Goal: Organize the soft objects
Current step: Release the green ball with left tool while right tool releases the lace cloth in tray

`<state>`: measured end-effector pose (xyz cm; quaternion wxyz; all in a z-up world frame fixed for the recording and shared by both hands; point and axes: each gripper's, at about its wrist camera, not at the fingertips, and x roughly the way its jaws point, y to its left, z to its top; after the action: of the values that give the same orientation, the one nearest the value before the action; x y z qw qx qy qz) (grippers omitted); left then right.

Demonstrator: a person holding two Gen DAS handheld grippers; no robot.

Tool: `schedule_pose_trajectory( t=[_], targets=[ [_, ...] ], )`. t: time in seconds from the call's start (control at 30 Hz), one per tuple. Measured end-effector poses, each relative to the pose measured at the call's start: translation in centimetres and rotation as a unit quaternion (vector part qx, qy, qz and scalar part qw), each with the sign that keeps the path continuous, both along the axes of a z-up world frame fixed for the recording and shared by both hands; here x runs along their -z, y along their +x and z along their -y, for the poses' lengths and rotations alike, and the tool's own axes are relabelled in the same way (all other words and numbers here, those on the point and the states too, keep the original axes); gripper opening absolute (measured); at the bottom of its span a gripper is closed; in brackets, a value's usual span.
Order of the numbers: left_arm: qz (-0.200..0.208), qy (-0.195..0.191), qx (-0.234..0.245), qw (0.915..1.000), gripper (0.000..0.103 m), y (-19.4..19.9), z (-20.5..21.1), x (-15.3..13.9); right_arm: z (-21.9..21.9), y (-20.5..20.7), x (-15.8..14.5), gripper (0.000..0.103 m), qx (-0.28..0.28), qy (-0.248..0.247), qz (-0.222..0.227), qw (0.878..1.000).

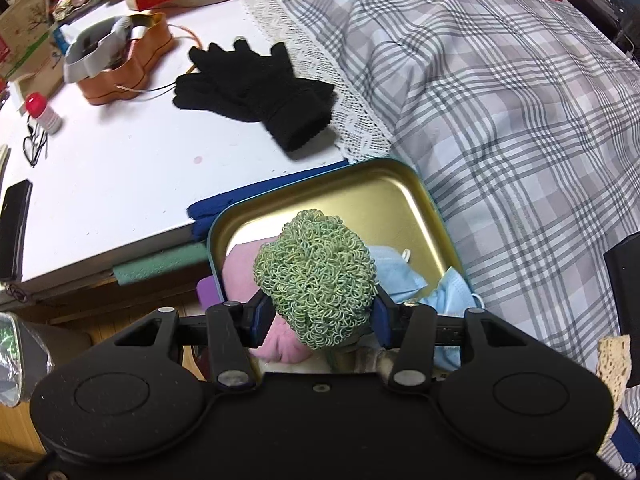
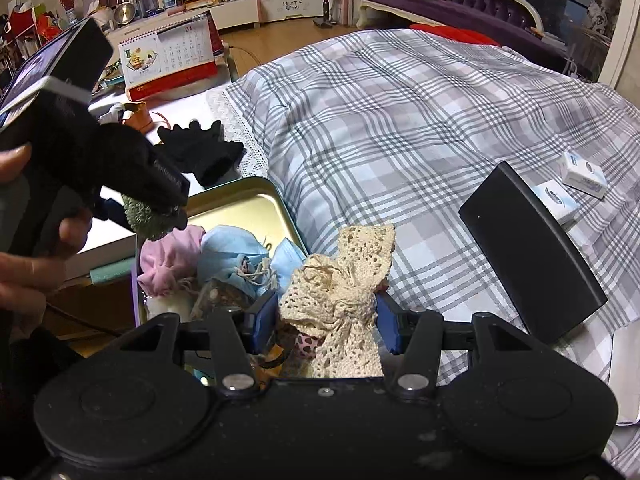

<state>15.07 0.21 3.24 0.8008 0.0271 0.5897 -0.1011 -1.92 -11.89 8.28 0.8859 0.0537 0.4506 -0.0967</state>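
White tabletop (image 1: 112,168) on the left carries black knit gloves (image 1: 256,92), limp and light, best pinched at the thick cuff. Next comes a gold tin (image 1: 384,184) holding a pink cloth (image 1: 240,276) and blue face masks (image 1: 452,288). Above it the left gripper (image 1: 320,316) is clamped on a green curly scrubber (image 1: 316,276), springy and likely snag-prone. Over the plaid bedspread (image 2: 400,128), the right gripper (image 2: 326,320) grips a cream lace piece (image 2: 340,280), floppy and delicate.

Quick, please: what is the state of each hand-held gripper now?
Left hand-held gripper: closed on the green scrubber.
Right hand-held gripper: closed on the cream lace cloth.
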Motion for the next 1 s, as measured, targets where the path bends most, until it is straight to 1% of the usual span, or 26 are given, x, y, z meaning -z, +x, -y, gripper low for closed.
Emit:
schedule_pose_trajectory(
  t=[0.13,0.23,0.27,0.37,0.4,0.57,0.73,1.0],
  targets=[
    [-0.009,0.003,0.008,0.9999,0.049,0.7,1.0,0.3,0.2,0.3,0.4,0.051,0.002,-0.002,-0.006,1.0],
    [-0.008,0.01,0.018,0.9997,0.052,1.1,1.6,0.2,0.3,0.5,0.6,0.051,0.004,-0.001,-0.009,1.0],
    [-0.006,0.012,0.022,0.9997,0.054,1.1,1.8,0.1,0.3,0.5,0.7,0.051,0.004,-0.001,-0.009,1.0],
    [0.009,0.017,0.023,0.9995,0.066,1.2,2.0,-0.3,0.3,0.6,0.8,0.051,0.003,-0.003,-0.01,1.0],
    [0.011,0.016,0.023,0.9995,0.066,1.2,1.9,-0.4,0.3,0.6,0.9,0.051,0.003,-0.003,-0.012,1.0],
    [0.005,0.007,0.017,0.9998,0.067,1.4,1.2,-0.5,0.3,1.1,1.3,0.051,0.0,0.001,-0.02,1.0],
    [0.004,0.002,0.004,1.0,0.068,1.1,-0.1,-0.4,-0.7,1.8,1.7,0.051,-0.02,0.004,-0.026,0.999],
    [0.014,0.009,-0.02,0.9997,0.068,0.7,-2.1,-0.6,-2.2,2.9,2.7,0.051,-0.045,0.02,-0.048,0.998]
  ],
)
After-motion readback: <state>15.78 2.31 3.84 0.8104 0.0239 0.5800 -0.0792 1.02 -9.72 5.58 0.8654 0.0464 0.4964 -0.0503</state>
